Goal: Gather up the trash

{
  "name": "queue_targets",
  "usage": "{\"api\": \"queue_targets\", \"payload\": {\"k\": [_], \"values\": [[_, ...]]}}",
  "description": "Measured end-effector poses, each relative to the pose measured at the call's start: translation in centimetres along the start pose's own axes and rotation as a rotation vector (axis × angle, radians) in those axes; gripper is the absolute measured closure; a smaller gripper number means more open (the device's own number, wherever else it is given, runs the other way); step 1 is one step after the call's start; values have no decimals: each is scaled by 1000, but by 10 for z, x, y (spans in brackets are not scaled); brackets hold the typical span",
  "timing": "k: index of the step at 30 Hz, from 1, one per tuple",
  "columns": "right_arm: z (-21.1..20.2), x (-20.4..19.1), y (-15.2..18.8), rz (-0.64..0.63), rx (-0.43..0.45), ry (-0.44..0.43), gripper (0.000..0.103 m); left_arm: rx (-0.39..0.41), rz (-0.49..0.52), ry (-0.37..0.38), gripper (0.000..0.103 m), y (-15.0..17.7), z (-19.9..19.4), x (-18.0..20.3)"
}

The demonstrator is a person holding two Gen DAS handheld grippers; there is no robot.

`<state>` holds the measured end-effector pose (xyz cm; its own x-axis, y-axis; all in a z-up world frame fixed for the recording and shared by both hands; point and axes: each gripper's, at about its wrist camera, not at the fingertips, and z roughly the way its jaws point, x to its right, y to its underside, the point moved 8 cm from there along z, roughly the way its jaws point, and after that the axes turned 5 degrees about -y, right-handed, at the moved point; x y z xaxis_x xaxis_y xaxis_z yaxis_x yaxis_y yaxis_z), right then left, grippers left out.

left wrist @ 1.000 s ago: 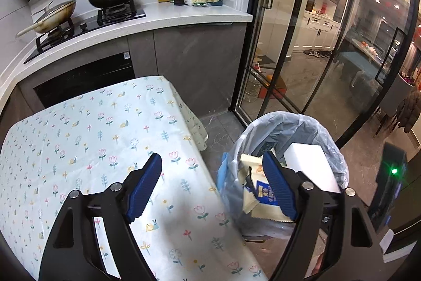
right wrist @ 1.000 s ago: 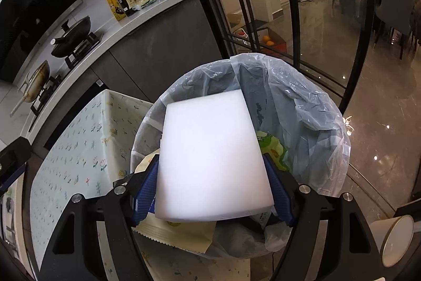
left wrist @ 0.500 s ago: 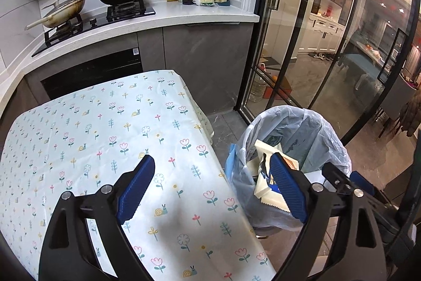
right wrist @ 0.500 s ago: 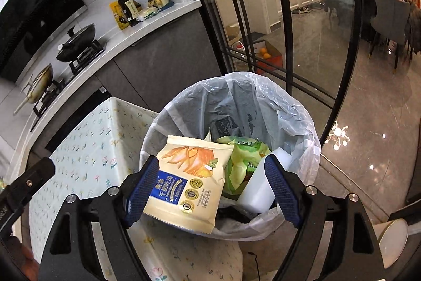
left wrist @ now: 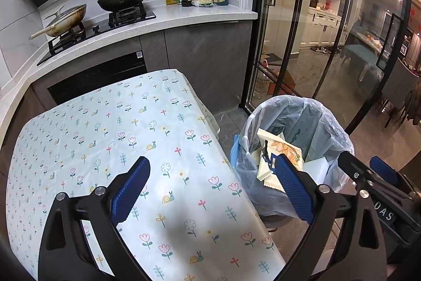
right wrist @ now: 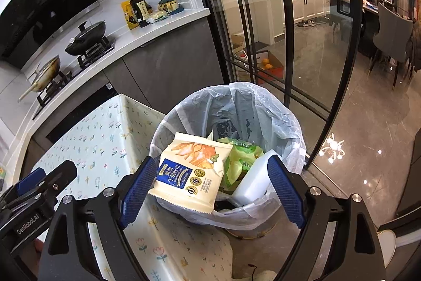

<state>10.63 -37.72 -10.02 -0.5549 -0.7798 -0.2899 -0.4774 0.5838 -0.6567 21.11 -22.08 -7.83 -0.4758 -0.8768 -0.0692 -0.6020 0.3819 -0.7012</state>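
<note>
A trash bin lined with a clear bag (right wrist: 276, 120) stands on the floor beside the table; it also shows in the left wrist view (left wrist: 329, 120). Inside lie a cream and blue snack packet (right wrist: 189, 170), a green packet (right wrist: 240, 162) and a white foam block (right wrist: 254, 183). My right gripper (right wrist: 210, 188) is open and empty above the bin's near rim. My left gripper (left wrist: 213, 188) is open and empty above the table's right edge. The right gripper's fingers (left wrist: 381, 170) show at the right of the left wrist view.
The table wears a floral cloth (left wrist: 110, 133). Behind it runs a white counter (left wrist: 184, 20) with a stove, pans and bottles. Glass sliding doors (left wrist: 297, 25) stand beyond the bin. A white cup (right wrist: 389, 241) sits on the floor at right.
My right gripper opened and let the white foam block fall into the bin, then drew back a little. My left gripper drew back and up over the table.
</note>
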Motion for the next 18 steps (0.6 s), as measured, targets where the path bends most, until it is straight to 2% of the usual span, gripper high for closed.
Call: {"api": "queue_targets", "payload": {"k": [8, 18], "values": [[-17, -5, 7, -46, -14, -22, 19, -17, 1, -24, 9, 13, -10, -3], [-33, -13, 24, -146, -39, 1, 18, -39, -10, -54, 9, 31, -20, -12]]}}
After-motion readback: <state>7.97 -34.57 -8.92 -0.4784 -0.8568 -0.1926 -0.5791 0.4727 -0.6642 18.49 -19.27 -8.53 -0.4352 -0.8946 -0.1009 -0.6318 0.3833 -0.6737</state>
